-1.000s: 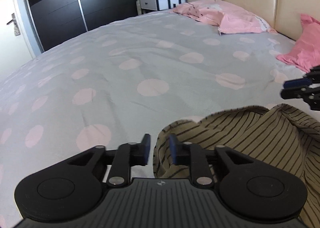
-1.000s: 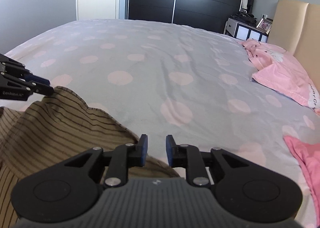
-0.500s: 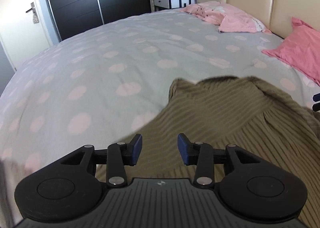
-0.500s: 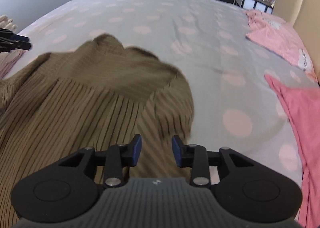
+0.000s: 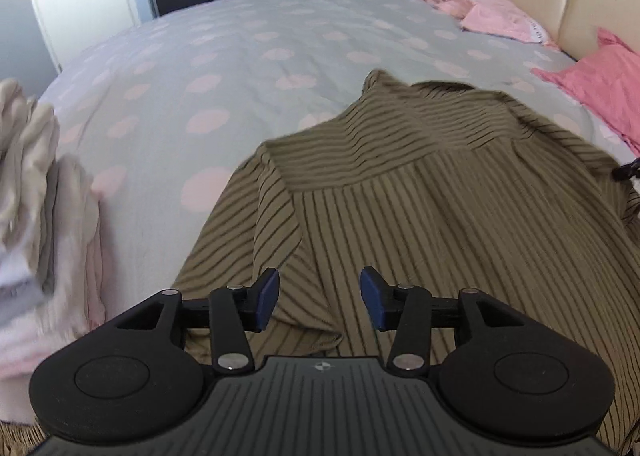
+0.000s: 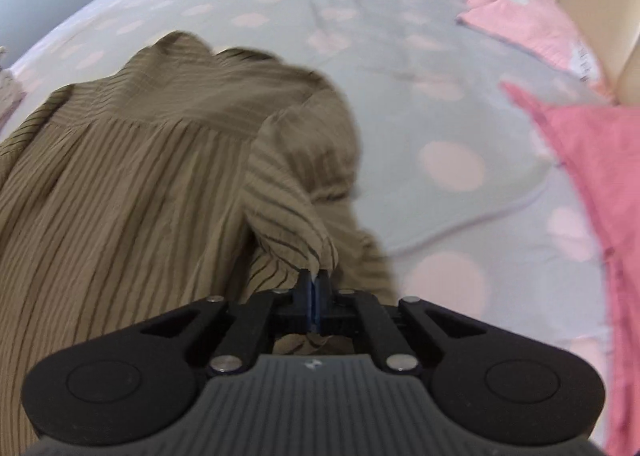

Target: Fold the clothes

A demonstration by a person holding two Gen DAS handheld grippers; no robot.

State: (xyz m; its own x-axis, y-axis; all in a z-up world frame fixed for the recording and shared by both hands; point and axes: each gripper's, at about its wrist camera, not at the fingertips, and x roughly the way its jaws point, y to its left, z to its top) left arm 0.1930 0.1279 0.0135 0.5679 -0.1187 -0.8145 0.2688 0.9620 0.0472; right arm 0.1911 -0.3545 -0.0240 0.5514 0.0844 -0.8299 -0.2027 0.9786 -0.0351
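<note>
An olive shirt with dark stripes (image 5: 420,192) lies spread on the bed, back side up, collar toward the far end. My left gripper (image 5: 318,298) is open and hovers over the shirt's near left part, with folded cloth between and below its fingers. In the right wrist view the same shirt (image 6: 132,176) fills the left half. My right gripper (image 6: 315,290) is shut on a bunched fold of the shirt's right sleeve (image 6: 292,216), which rises up from the jaws.
The bed has a grey sheet with pink dots (image 5: 224,68). A pile of pale clothes (image 5: 36,192) lies at the left edge. Pink garments (image 5: 600,84) and a pink pillow (image 5: 484,12) lie at the right near the beige headboard. A dark wardrobe stands beyond.
Both grippers pulled back toward the near edge of the bed, so more of the shirt shows. My left gripper opened wider. My right gripper closed on the sleeve fold.
</note>
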